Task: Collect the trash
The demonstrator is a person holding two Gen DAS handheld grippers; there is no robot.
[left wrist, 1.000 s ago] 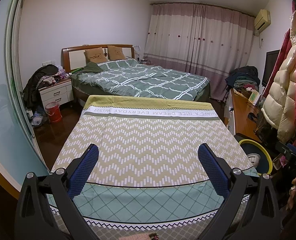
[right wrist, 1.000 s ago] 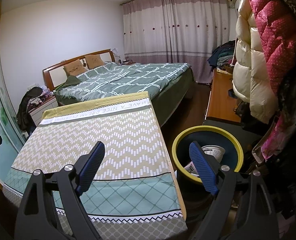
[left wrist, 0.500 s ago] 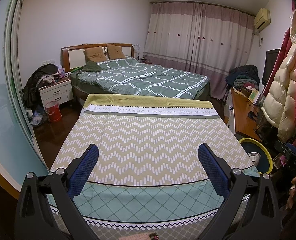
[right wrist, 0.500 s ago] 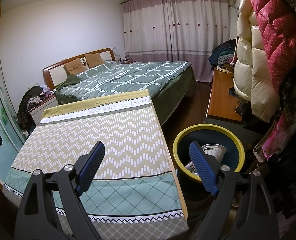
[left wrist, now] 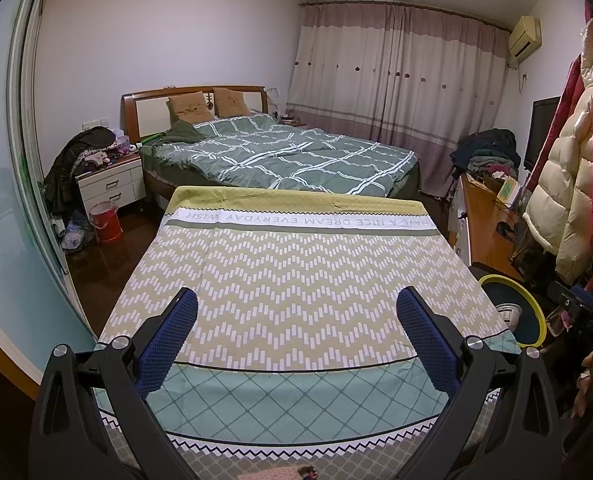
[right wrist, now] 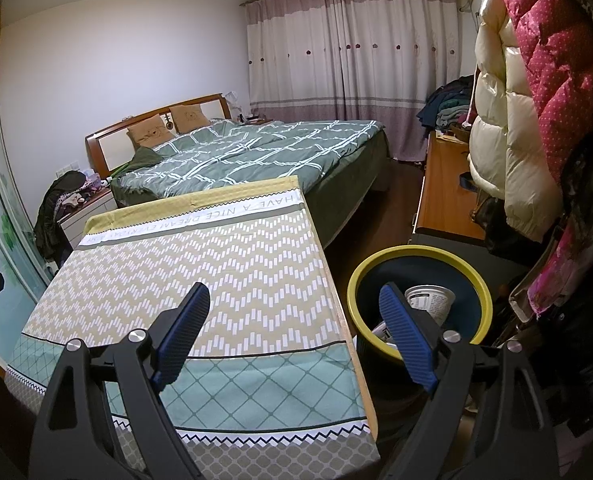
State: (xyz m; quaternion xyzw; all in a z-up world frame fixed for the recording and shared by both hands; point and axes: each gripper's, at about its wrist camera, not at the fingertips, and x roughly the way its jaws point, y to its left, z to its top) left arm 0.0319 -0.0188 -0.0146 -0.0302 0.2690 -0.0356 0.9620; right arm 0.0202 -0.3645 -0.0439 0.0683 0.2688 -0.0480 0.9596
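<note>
Patterned cloth covers the surface [left wrist: 296, 280] in front of both cameras, zigzags in the middle and a teal diamond band at the near edge. The left gripper [left wrist: 296, 312] hangs over that near edge with its blue-padded jaws spread wide, nothing between them. The right gripper [right wrist: 294, 314] hangs over the surface's right-hand edge, jaws just as wide and empty, one finger over the cloth and the other over the bin [right wrist: 472, 280]. That bin, dark inside with a yellow rim, sits just beside the surface on the right, and there's trash in it: a white cup [right wrist: 430, 302] lying tilted against the inner wall, more pieces half hidden behind the gripper's finger. Beyond the surface, a bed [left wrist: 296, 156] with a green checked duvet; a white nightstand [left wrist: 110, 184] piled with clothes and a red bucket [left wrist: 106, 222] on the floor to the left. Puffy coats [right wrist: 536, 100] hang close on the right, crowding the space above the bin.
</note>
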